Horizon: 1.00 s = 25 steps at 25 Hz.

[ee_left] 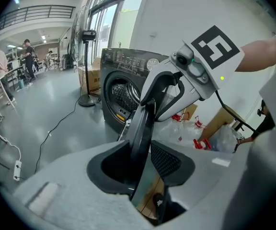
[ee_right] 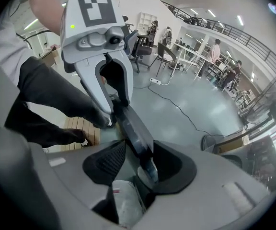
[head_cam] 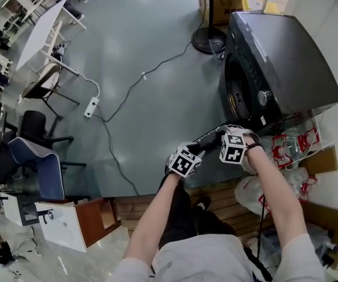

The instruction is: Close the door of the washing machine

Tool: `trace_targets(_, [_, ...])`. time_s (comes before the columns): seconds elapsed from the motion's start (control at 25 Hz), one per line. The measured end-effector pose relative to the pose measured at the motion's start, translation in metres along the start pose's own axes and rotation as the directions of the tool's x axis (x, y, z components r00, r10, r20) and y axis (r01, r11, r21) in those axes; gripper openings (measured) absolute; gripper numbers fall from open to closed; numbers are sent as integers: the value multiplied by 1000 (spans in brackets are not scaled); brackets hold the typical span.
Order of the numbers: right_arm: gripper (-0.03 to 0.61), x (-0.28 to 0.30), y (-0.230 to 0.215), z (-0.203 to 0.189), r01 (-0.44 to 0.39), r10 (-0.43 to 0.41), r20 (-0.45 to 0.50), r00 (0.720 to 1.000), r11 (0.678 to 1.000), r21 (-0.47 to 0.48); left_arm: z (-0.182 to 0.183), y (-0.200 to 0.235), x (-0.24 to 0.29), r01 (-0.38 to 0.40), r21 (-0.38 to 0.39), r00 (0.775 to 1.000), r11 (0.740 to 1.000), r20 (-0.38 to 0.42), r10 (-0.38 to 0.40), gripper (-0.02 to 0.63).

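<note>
Nearest the lens: my left gripper (ee_left: 143, 164), with the rim of the door (ee_left: 145, 123) running straight up between its jaws. Both pads lie against the rim with no gap that I can see, so I read this as a pinch on the door edge. My right gripper (ee_right: 138, 164) sits further along the same rim, just beside the left one. Its jaws are spread: the door leans on one jaw, while the ribbed pad on the other side stands clear of it. So there the door is between the jaws but not clamped. The door is wide open, swung out well away from the front of the washing machine (head_cam: 286, 63), and the drum opening (head_cam: 237, 93) is fully exposed. Progress: both grippers are at the door's free edge, and that is all. The closing swing has not started. Remaining: push the door round toward the opening and press it until it seats. Plastic bags (head_cam: 286, 148) lie beside the machine, apparently outside the swing.
</note>
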State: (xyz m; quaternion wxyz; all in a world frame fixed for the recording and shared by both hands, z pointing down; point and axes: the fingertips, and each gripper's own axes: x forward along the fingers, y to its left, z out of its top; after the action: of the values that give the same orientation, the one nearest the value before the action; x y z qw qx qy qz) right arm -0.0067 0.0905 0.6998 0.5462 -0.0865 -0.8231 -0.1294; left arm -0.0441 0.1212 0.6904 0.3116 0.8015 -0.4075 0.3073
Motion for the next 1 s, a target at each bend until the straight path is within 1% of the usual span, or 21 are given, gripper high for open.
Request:
trace_targets(0.12, [181,0,-7,5,-11,10,12,1000,998,57,3,8,-1,8,-3,1000,1000,4,-8,138])
trace_targets(0.24, [184,3,-12,6,-16,15,8,1000,996,89,7,15,1,21,3,1000,1000,11,-21,140])
trace_targets(0.4, [186,8,-20,7,2,-4,14,1000,993,122,10,26,3,45,11,999,999,7,-45,144])
trace_targets(0.6, [186,12,-40,18,29,-38,40,999,981,192,20,52,2,74,45,997,996,11,-74,149])
trace_targets(0.8, [181,18,-59,20,42,-49,20,999,964,263,33,73,8,121,62,993,991,-16,-120,156])
trace_targets(1.0, [183,21,-75,20,60,-60,-10,998,946,317,45,88,13,188,63,981,980,-55,-185,158])
